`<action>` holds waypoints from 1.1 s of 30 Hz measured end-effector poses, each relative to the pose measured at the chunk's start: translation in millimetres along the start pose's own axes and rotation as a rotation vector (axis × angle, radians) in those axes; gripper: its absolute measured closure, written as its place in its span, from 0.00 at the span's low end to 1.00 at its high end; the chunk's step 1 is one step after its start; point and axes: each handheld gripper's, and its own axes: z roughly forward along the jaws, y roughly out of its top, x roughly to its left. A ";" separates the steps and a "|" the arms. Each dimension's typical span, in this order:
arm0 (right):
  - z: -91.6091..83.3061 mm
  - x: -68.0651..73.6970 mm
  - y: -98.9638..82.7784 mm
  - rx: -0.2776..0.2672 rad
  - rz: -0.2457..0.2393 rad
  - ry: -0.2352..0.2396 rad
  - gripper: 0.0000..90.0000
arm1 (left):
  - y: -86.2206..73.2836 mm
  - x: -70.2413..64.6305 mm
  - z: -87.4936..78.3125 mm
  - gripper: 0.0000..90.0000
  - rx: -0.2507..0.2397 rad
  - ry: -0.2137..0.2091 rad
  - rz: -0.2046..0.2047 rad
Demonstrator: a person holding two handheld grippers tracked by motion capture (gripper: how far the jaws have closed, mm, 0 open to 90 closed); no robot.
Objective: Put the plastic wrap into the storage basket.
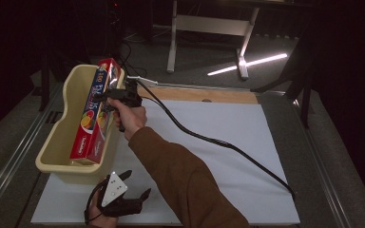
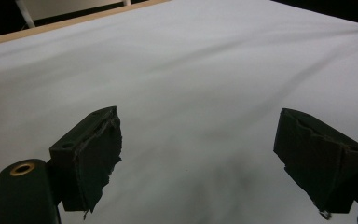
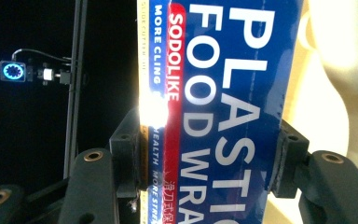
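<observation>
Dim-lit "SODOLIKE PLASTIC FOOD WRAP" box (image 3: 223, 107), seemingly

The box (image 1: 93, 111) is being held leaning inside the tub (image 1: 59, 142), which is resting at the sheet's (image 1: 228, 156) left edge.

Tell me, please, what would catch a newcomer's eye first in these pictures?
Probably the bright red and blue plastic wrap box, leaning lengthwise in the cream tub at the table's left edge, with the right gripper clamped on it near its upper end. Next, the left gripper, jaws wide open over the bare white sheet.
</observation>
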 end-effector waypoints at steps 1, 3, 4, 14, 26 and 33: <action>1.4 -0.6 -0.8 0.000 0.007 -0.005 0.46 | 0.0 0.1 0.0 0.17 0.000 0.000 0.000; 2.9 -1.0 -1.7 -0.003 0.014 -0.011 0.46 | -0.1 0.0 0.1 0.17 0.000 0.000 -0.001; 2.9 -1.0 -1.7 -0.003 0.014 -0.011 0.46 | -0.1 0.0 0.1 0.17 0.000 0.000 -0.001; 6.9 -0.4 -1.6 -0.019 0.010 -0.026 0.46 | -0.4 -0.2 0.0 0.17 -0.001 0.000 -0.006; 19.9 -6.1 -7.9 -0.015 -0.008 -0.131 0.45 | -0.3 0.8 -1.8 0.17 -0.007 0.003 -0.010; 23.0 -9.4 -8.7 -0.009 0.002 -0.155 0.45 | -0.1 0.6 -1.5 0.17 -0.006 0.002 -0.008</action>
